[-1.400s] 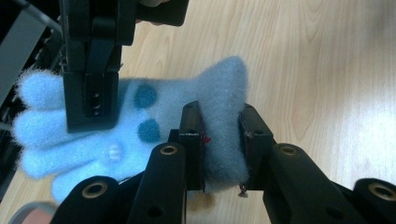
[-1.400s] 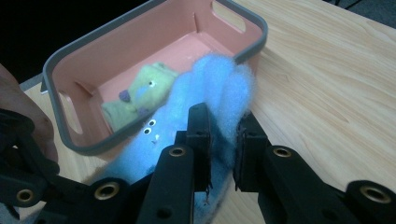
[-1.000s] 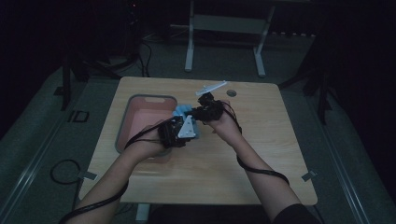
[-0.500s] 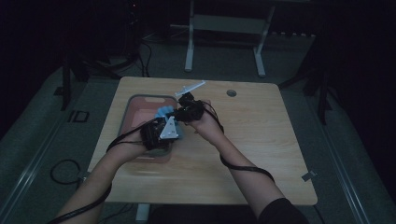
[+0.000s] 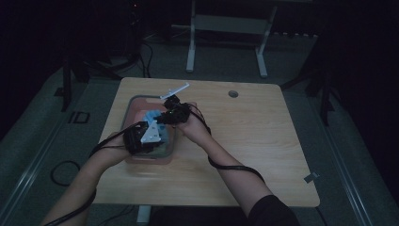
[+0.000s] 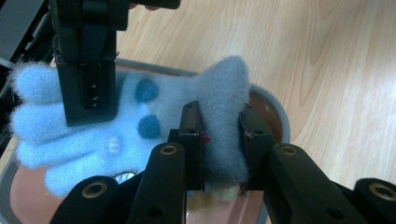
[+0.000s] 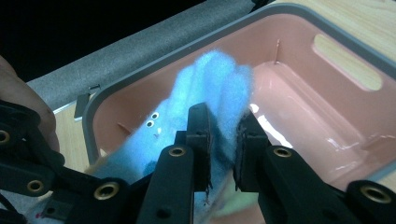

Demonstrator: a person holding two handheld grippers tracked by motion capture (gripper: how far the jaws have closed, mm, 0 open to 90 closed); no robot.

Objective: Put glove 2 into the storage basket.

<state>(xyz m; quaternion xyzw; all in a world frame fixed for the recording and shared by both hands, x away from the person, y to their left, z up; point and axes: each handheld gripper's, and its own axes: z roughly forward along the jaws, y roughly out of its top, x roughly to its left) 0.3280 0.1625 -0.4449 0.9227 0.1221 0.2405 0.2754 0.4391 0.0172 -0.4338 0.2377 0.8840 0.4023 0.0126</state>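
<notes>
Glove: fuzzy light-blue glove [image 6: 140, 126] with darker blue dots and small stitched eyes, stretched between both grippers just above the pink bin [image 7: 327, 116]
Left gripper: left gripper [image 6: 219, 135] has its jaws clamped on the thumb-like flap that sticks up, pile bulging out on either side
Right gripper: right gripper [image 7: 223, 140] is pinched tight on the finger end, fleece squashed flat between the pads
From above: both hands meet over the bin [image 5: 133, 104] at the left part of the wooden table [image 5: 263, 141]
Weight: looks feather-light, no strain in either grip
Feel: soft and floppy; it should sag and fold wherever unsupported
Slip risk: fluffy pile compresses, so a shallow pinch could creep off
Best hold: deep bite across a doubled layer of fabric, at the cuff or finger roots, not at a fuzzy tip
Fragility: none to speak of; a firm squeeze looks safe
</notes>
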